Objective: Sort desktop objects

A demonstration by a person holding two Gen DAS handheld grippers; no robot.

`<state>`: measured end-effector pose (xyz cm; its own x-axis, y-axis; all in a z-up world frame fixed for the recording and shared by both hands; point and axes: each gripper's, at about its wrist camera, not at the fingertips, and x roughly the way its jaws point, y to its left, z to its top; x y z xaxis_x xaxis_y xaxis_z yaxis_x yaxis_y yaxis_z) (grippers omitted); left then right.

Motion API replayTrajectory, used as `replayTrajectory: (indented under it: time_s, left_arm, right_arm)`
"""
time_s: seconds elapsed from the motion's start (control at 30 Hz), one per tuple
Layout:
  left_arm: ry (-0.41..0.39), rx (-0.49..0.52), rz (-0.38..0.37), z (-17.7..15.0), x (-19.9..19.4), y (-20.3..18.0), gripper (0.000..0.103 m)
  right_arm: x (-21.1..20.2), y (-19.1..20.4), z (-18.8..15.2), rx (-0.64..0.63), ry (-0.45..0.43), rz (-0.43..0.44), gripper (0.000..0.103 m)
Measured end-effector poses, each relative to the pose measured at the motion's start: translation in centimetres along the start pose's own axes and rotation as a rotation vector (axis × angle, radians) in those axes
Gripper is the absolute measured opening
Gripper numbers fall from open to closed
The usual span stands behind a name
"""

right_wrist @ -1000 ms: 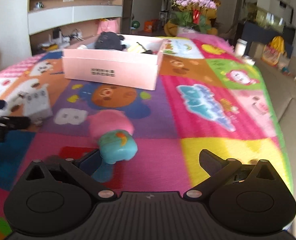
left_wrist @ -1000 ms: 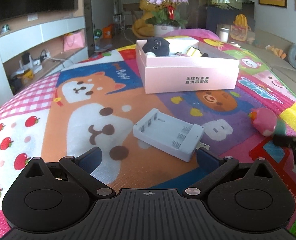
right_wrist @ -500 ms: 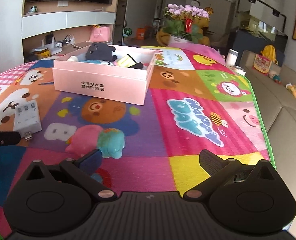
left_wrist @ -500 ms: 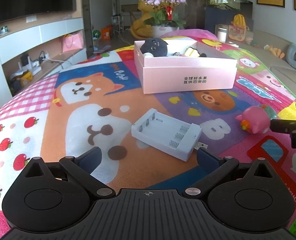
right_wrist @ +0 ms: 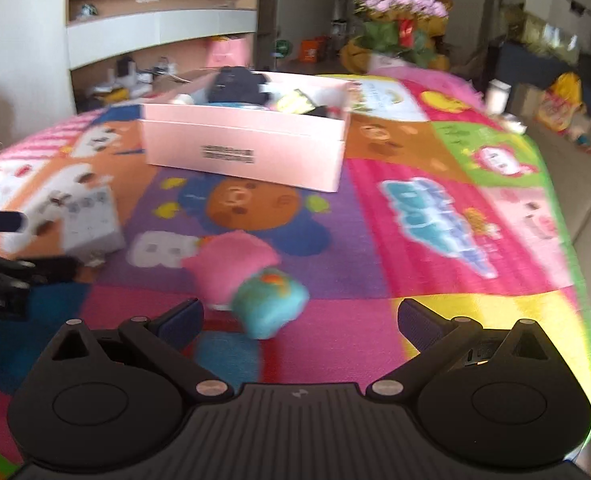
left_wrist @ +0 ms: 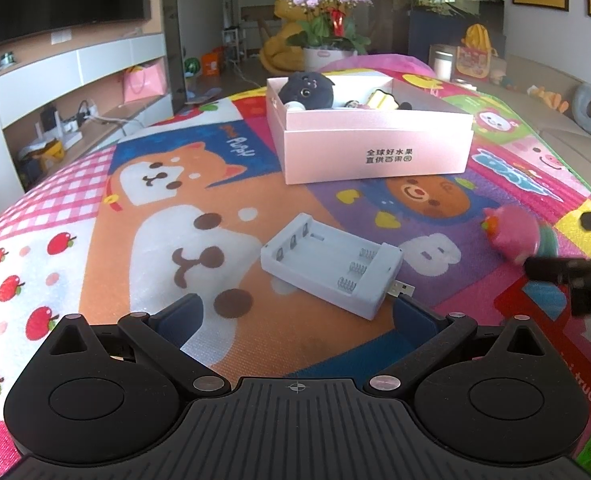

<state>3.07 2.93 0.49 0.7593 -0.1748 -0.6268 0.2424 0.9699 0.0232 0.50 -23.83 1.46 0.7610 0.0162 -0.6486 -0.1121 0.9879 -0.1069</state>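
Both claws gape empty, left claw facing the battery case, right claw rushing the pink-and-teal toy mid-surface — a fast, off-centre close could knock it away.

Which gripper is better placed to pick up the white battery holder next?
Left. The battery holder lies just ahead of the left gripper, whose jaws stand open. The right gripper faces the pink and teal toy.
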Motion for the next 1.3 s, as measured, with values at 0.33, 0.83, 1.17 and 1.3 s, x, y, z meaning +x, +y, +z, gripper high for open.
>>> replayTrajectory:
  time_s: [0.33,0.83,1.17,1.3]
  left_arm:
    - [0.000,0.003,0.004,0.0,0.0,-0.1,0.103]
    - [0.001,0.010,0.008,0.0,0.0,-0.2,0.103]
    - [0.006,0.018,0.016,0.0,0.0,-0.4,0.103]
    - [0.006,0.016,0.014,0.0,0.0,-0.3,0.103]
  right_arm:
    - [0.3,-1.4,0.8,0.140,0.032,0.108,0.103]
    - [0.6,-1.2,0.0,0.070,0.045,0.005,0.103]
    - [-0.5,-3.4,0.5,0.088,-0.056,-0.032,0.103]
    - [-0.5,-1.8,0.9,0.023,-0.064,0.021,0.103]
